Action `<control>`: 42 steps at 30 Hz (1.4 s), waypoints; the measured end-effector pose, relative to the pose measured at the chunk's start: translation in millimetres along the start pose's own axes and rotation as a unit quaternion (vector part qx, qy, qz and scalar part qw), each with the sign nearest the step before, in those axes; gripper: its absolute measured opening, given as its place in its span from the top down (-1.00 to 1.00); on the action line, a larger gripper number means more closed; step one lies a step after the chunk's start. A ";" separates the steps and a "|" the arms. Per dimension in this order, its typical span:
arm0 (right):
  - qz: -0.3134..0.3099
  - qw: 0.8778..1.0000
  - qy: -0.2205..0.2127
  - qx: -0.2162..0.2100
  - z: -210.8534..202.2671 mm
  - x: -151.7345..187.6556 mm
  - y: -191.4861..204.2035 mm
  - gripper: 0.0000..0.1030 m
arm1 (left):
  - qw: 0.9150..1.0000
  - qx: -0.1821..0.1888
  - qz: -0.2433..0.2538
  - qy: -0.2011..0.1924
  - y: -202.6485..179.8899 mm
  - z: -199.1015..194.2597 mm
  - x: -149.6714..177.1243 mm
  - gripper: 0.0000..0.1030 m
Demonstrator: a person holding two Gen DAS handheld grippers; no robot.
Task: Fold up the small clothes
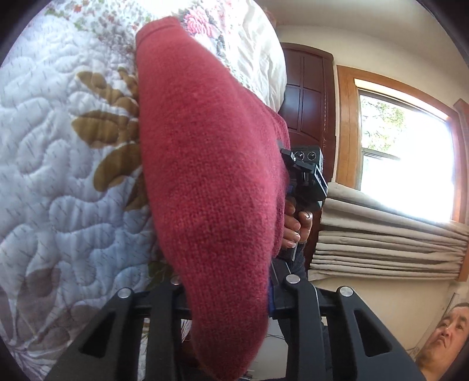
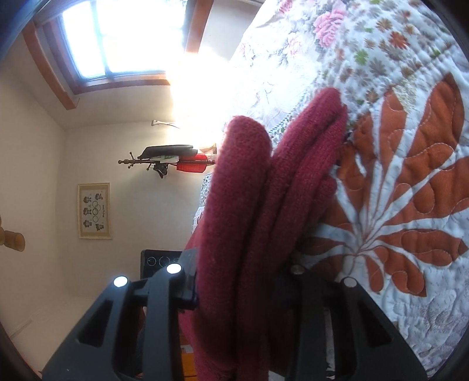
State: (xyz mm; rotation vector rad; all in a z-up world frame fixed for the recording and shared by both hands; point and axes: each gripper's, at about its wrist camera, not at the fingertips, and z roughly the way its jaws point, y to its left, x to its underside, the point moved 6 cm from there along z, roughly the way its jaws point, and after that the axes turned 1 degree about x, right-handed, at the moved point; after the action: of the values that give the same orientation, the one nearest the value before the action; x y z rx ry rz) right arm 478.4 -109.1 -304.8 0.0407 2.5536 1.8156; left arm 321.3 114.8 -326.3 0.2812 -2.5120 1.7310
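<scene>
The red sweater (image 1: 211,181) hangs above the bed (image 1: 58,175), soft, thick, floppy, clamped by left gripper (image 1: 231,331) and right gripper (image 2: 243,307); best held at edges.

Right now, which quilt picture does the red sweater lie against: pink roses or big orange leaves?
The big orange leaves; the red sweater lies right against them, while the pink roses sit farther up the quilt, untouched.

L fingers (image 1: 164,296) tips hidden by sweater (image 1: 211,181) | R fingers (image 2: 187,272) same
</scene>
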 end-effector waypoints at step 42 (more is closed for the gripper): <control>-0.125 0.956 -0.090 0.249 94.4 178.5 48.7 0.59 | 0.984 -0.019 0.047 -0.173 57.2 -206.6 234.7 -0.56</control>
State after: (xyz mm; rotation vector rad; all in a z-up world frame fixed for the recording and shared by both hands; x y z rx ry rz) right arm 302.8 0.6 -288.3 -0.1028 2.6617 1.0071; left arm 72.0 302.2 -265.3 0.5108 -2.8363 1.8019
